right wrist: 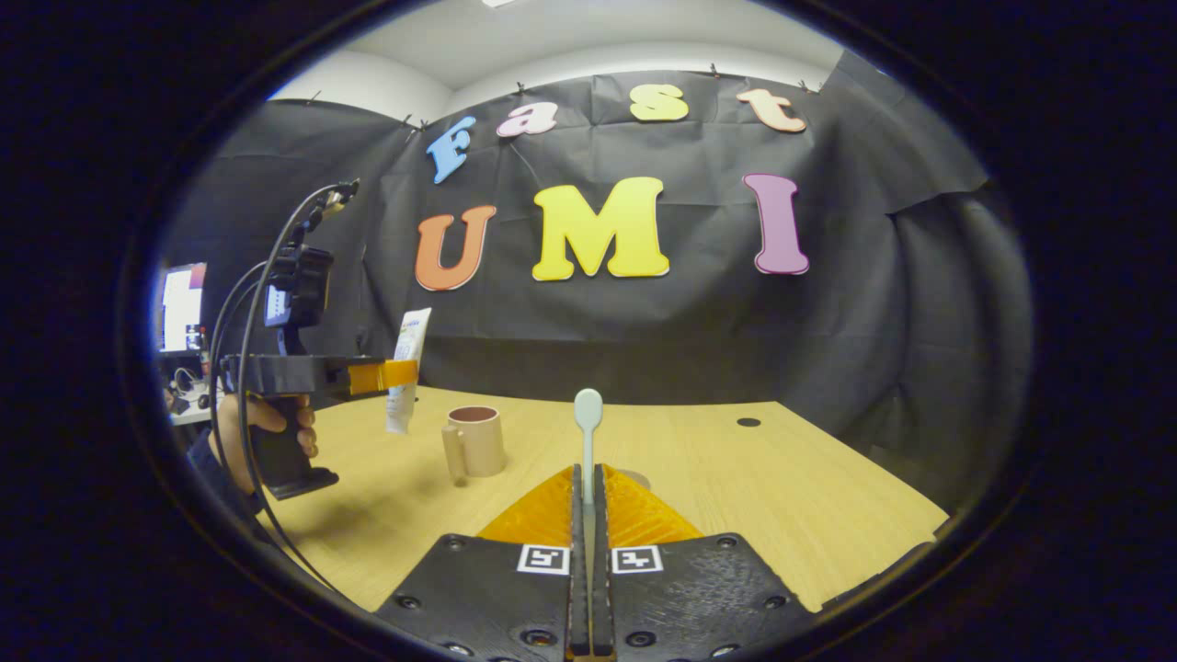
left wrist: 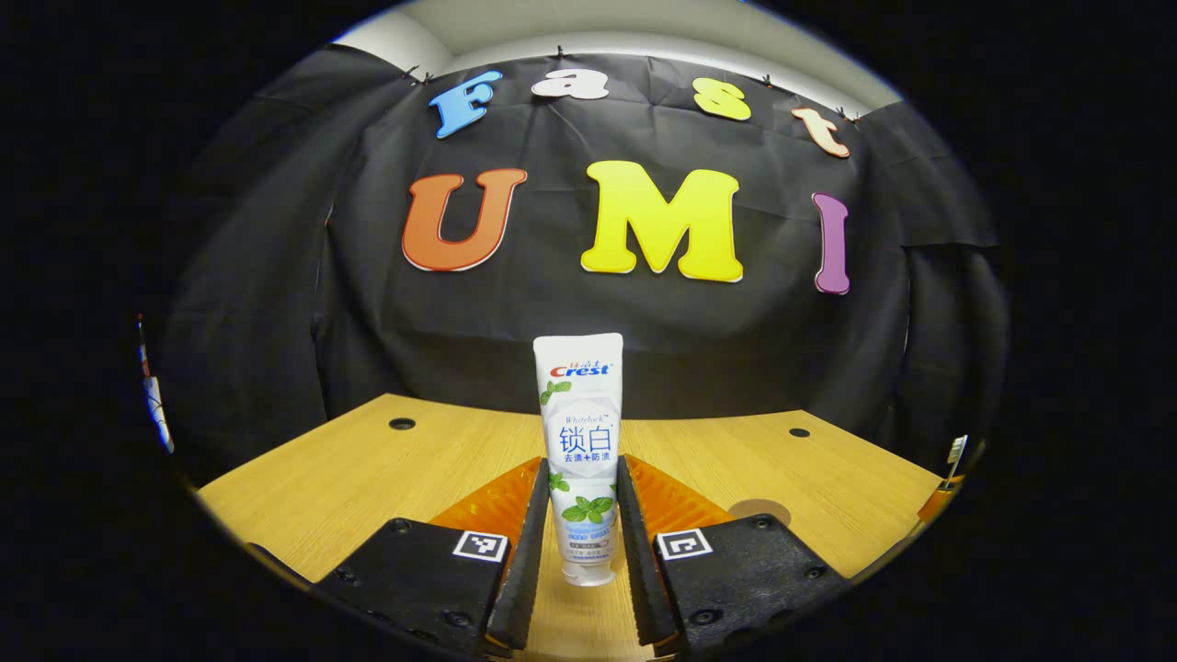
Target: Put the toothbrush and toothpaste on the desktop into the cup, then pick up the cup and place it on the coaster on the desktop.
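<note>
My left gripper [left wrist: 581, 515] has its jaws clamped on the toothpaste [left wrist: 579, 441], holding it upright above the desk [left wrist: 368, 469]. My right gripper [right wrist: 588, 501] is closed tight on the toothbrush [right wrist: 588, 432], handle pinched between both fingers. The cup [right wrist: 475, 441] stands on the desk between the two, empty.

Wood grain, gloss and matt plastic

My tabletop [right wrist: 736, 478] is pale, smooth wood-grain laminate with a soft sheen; the toothpaste [left wrist: 579, 441] tube looks glossy plastic, the cup [right wrist: 475, 441] smooth and matt, the toothbrush [right wrist: 588, 432] smooth plastic, the wall [right wrist: 874, 303] creased matt cloth.
</note>
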